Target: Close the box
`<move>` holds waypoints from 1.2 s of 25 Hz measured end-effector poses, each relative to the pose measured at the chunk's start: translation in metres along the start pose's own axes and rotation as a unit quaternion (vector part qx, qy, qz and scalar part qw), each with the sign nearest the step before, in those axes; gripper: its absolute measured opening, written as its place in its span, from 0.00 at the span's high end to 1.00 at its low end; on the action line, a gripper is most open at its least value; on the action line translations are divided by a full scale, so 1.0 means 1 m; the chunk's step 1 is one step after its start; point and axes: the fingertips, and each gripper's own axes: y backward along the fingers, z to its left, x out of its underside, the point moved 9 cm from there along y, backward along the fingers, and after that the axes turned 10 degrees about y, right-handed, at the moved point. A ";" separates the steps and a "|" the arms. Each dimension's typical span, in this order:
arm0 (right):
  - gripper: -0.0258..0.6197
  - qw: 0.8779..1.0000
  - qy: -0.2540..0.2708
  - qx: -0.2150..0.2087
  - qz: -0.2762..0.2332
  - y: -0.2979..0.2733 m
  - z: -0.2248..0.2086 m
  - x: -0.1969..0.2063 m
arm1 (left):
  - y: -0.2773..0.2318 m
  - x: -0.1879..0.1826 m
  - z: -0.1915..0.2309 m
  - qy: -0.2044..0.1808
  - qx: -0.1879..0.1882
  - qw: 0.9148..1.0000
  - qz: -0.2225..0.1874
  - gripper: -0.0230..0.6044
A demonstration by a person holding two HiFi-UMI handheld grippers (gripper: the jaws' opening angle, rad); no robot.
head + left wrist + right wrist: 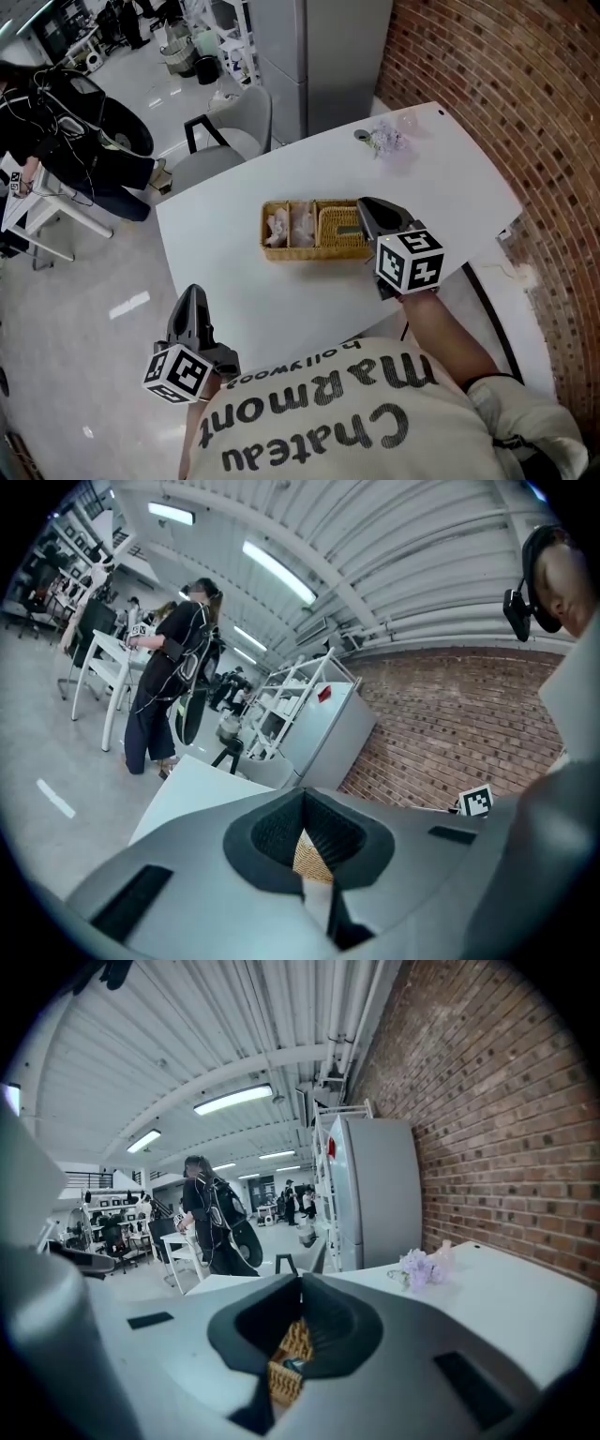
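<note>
At the near edge of the white bench (234, 309), the left claw (192, 298) was held low and to the left, its jaws drawn together on nothing, well apart from the work. Further in, the right claw (364, 206) was poised over the right end of the wicker box (281, 251), its jaws likewise pressed together and empty; through the notch in front of them the woven wall of the box could be made out just ahead.

The box sat near the middle of the bench with its compartments exposed to view, pale contents in the left ones and something dark in the right one. The closing was judged not yet done, with the approach to the lid apparently in hand. Where the lid was hinged could not be told, so the next move was thought to call for the flap to be found at the right end and pushed over with the shut tip.

Beyond the box, a small lilac flower sprig (386, 139) lay on the far side of the bench. Behind it were seen a grey chair (230, 131), a tall grey fridge (319, 56) and a brick wall (506, 84).
</note>
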 end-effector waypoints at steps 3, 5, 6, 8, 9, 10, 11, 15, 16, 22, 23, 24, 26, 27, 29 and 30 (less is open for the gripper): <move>0.93 1.000 -0.001 -0.007 0.001 -0.005 -0.003 0.000 | 0.004 0.001 -0.001 0.002 -0.009 1.000 -0.009 0.96; 0.93 1.000 -0.002 -0.011 0.002 -0.007 -0.005 0.001 | 0.006 0.003 -0.002 0.003 -0.017 1.000 -0.013 0.96; 0.93 1.000 -0.003 -0.013 0.002 -0.009 -0.007 0.001 | 0.007 0.004 -0.001 0.003 -0.022 1.000 -0.015 0.96; 0.93 1.000 -0.004 -0.017 0.003 -0.011 -0.009 0.001 | 0.011 0.006 0.001 0.005 -0.032 0.999 -0.019 0.96; 0.93 1.000 -0.005 -0.019 0.003 -0.013 -0.010 0.002 | 0.013 0.007 0.003 0.007 -0.037 0.999 -0.022 0.96; 0.93 1.000 -0.005 -0.020 0.002 -0.015 -0.011 0.002 | 0.016 0.009 0.004 0.009 -0.042 0.999 -0.024 0.96; 0.93 1.000 -0.007 -0.022 0.002 -0.017 -0.013 0.003 | 0.018 0.010 0.005 0.011 -0.048 0.998 -0.025 0.96; 0.93 0.999 -0.022 -0.023 0.003 -0.025 -0.019 0.007 | 0.023 0.015 0.008 0.017 -0.062 0.998 -0.028 0.96; 0.93 0.999 -0.030 -0.023 0.005 -0.027 -0.021 0.007 | 0.025 0.015 0.009 0.018 -0.065 0.997 -0.029 0.96; 0.93 0.996 -0.079 -0.024 0.022 -0.038 -0.028 0.020 | 0.031 0.014 0.012 0.024 -0.085 0.995 -0.039 0.96; 0.93 0.996 -0.077 -0.024 0.024 -0.039 -0.029 0.021 | 0.031 0.014 0.012 0.024 -0.087 0.995 -0.041 0.96; 0.93 0.996 -0.076 -0.025 0.027 -0.041 -0.030 0.022 | 0.031 0.014 0.012 0.024 -0.089 0.995 -0.043 0.96; 0.93 0.996 -0.079 -0.026 0.033 -0.044 -0.030 0.023 | 0.032 0.016 0.012 0.026 -0.091 0.994 -0.045 0.96; 0.93 0.996 -0.081 -0.026 0.035 -0.046 -0.031 0.024 | 0.032 0.017 0.011 0.027 -0.092 0.994 -0.046 0.96; 0.93 0.995 -0.086 -0.027 0.038 -0.048 -0.032 0.026 | 0.032 0.018 0.011 0.028 -0.094 0.994 -0.046 0.96; 0.93 0.995 -0.087 -0.027 0.040 -0.050 -0.033 0.027 | 0.032 0.019 0.011 0.028 -0.095 0.994 -0.045 0.96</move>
